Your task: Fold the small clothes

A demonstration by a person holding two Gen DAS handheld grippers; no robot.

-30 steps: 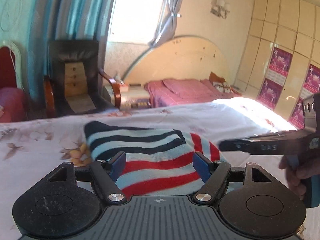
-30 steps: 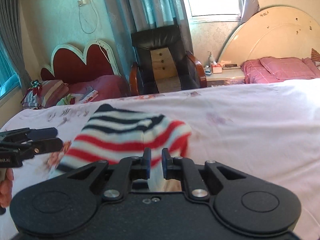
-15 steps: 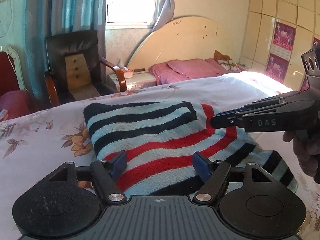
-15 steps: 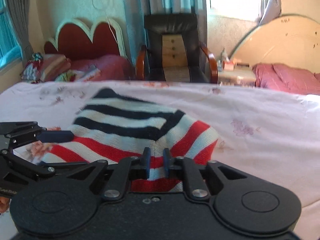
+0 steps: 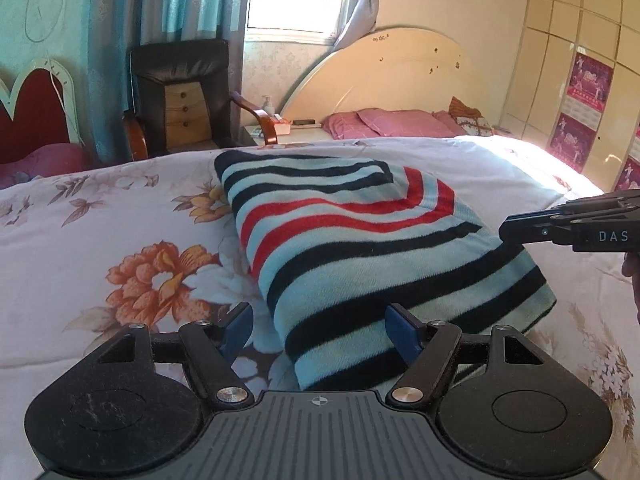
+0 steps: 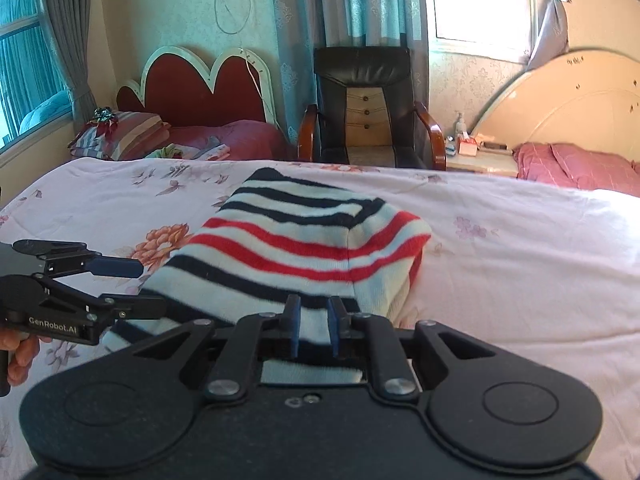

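1. I'm holding my left tongs [image 5: 318, 330] spread wide, gripping nothing; the near corner of the striped sweater [image 5: 360, 240] is lying between the blue fingers [image 5: 404, 334] but the fingers aren't pressing on it. I'm prob. keeping them wide to take a thick folded edge.
2. My right tongs [image 6: 313, 328] are standing nearly closed w/ a narrow gap, sweater [image 6: 296, 248] showing through it. Can't tell whether cloth is pinched or just lying under. The jaws have just been opening a touch, which looks like letting go.
3. Sweater is lying folded in a thick bundle mid-bed on the flowered sheet [image 5: 120, 240], long way running away from me, fold lines fairly square. I'm judging the fold as mostly done, maybe one more tuck or a smoothing left.
4. Both tongs are sitting at the near end, one per side, so the bundle isn't skewing.
5. Around: black armchair [image 6: 368, 108] behind the bed, nightstand w/ bottle & boxes, red headboard [image 6: 200, 88], pink bedding [image 6: 580, 164] far right. All well apart from the sweater.
6. Nothing is blocking; only risk is the tongs crowding each other at that near edge.
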